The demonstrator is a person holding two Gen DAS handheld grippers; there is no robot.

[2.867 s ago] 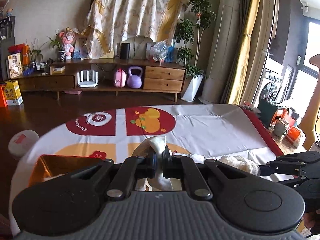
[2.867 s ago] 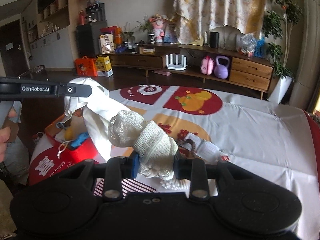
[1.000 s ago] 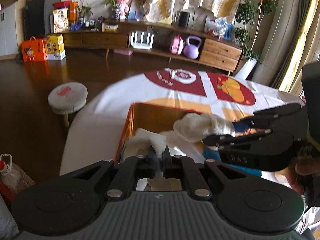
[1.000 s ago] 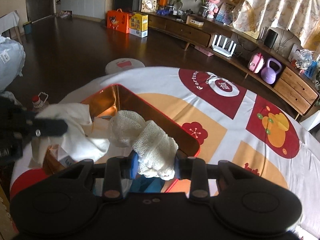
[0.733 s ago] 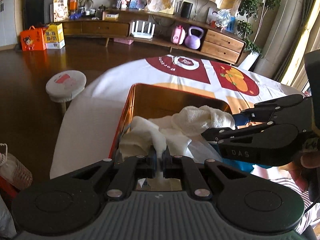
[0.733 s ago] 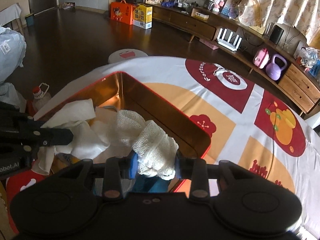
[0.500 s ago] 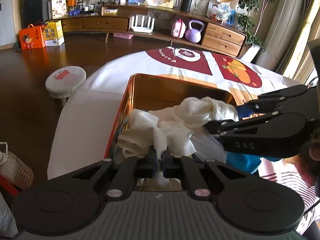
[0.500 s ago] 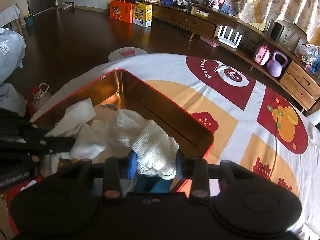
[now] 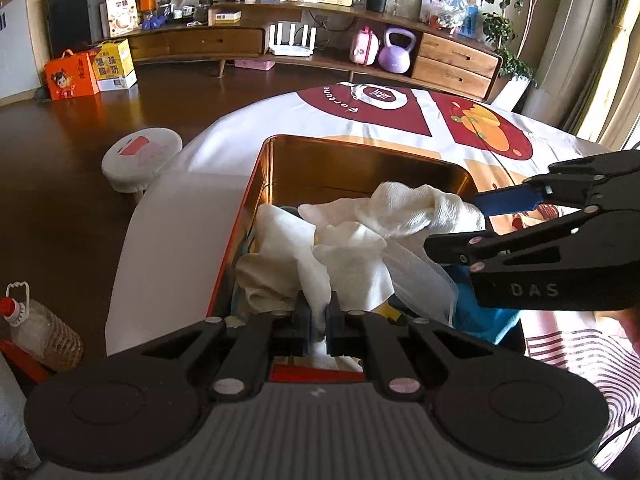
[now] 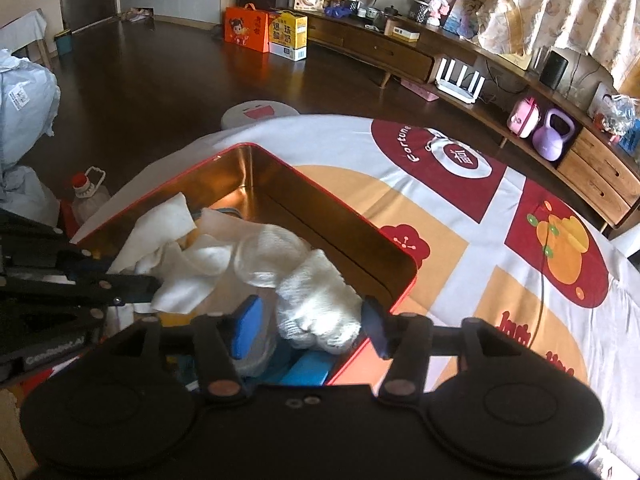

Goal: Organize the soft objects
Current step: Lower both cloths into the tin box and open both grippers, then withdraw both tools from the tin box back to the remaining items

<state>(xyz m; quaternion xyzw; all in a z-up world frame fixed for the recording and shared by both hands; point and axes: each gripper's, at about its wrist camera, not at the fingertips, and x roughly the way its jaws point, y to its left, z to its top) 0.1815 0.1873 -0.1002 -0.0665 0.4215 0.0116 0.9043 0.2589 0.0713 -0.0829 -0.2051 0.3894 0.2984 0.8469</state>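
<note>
A red tin box [image 9: 360, 160] with a gold inside stands on the patterned tablecloth. My left gripper [image 9: 318, 320] is shut on a thin white cloth [image 9: 352, 268], which is heaped in the box. A white knitted bundle [image 10: 316, 300] lies on the pile against the box's near wall [image 10: 320, 216]. My right gripper [image 10: 312, 328] straddles the bundle and its jaws are opening, with the blue pads clear of the knit on both sides. In the left wrist view the right gripper [image 9: 452, 224] reaches in from the right beside the bundle [image 9: 416, 208]. In the right wrist view the left gripper [image 10: 136, 276] sits at the cloth [image 10: 180, 276].
Blue items [image 10: 308, 368] lie deeper in the box under the cloths. The tablecloth [image 10: 460, 240] spreads right of the box. On the floor to the left are a round white stool [image 9: 140, 156] and a plastic bottle [image 9: 40, 332]. A long wooden sideboard [image 9: 320, 48] lines the far wall.
Both grippers carried their cloths over the table and down into the tin. The right jaws have spread apart and let go of the knitted bundle, which now rests in the box.
</note>
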